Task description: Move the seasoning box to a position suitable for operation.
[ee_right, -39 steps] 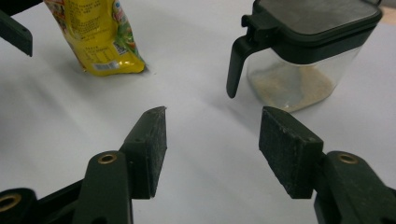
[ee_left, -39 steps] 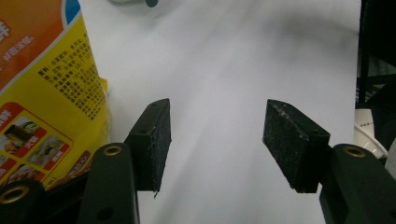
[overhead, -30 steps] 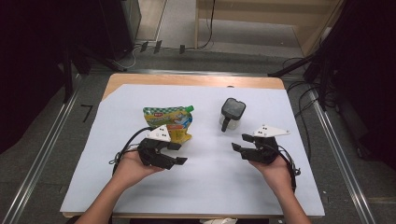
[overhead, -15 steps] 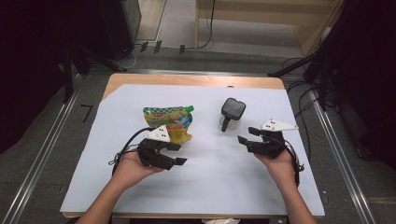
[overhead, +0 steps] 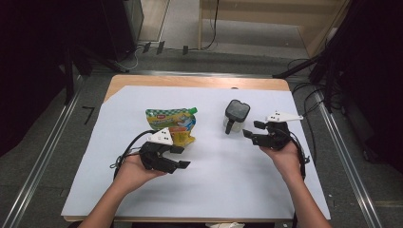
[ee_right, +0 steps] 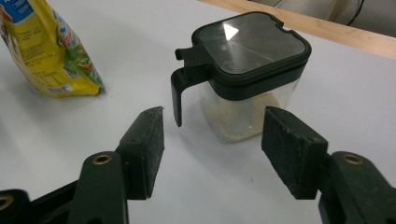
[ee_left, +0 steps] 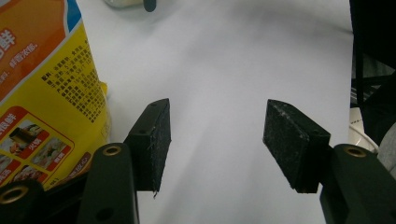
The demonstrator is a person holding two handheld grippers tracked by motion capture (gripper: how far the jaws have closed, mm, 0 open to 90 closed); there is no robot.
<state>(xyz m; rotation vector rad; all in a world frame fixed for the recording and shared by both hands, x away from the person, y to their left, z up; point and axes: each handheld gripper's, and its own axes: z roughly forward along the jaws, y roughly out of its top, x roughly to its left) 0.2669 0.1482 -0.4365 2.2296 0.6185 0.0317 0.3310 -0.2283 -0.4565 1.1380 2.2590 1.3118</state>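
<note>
A yellow and green spouted pouch [overhead: 172, 124] lies flat on the white sheet, left of centre. To its right stands a clear jar [overhead: 235, 115] with a black lid and handle and some pale powder at the bottom. My left gripper [overhead: 183, 157] rests just in front of the pouch, open, with only bare sheet between its jaws [ee_left: 217, 106]; the pouch [ee_left: 42, 93] lies beside its left jaw. My right gripper [overhead: 252, 129] is open just right of the jar, its jaws [ee_right: 215, 112] pointing at the jar [ee_right: 247, 56] and apart from it. The pouch [ee_right: 51, 51] lies farther off to the left.
The white sheet [overhead: 214, 190] covers most of a wooden table whose far edge [overhead: 190, 81] shows bare wood. Metal rails [overhead: 342, 156] run along both sides, and cables trail over the floor behind.
My right gripper has moved away from the person and slightly right, coming up beside the jar. The left gripper, the pouch and the jar have stayed where they were.
</note>
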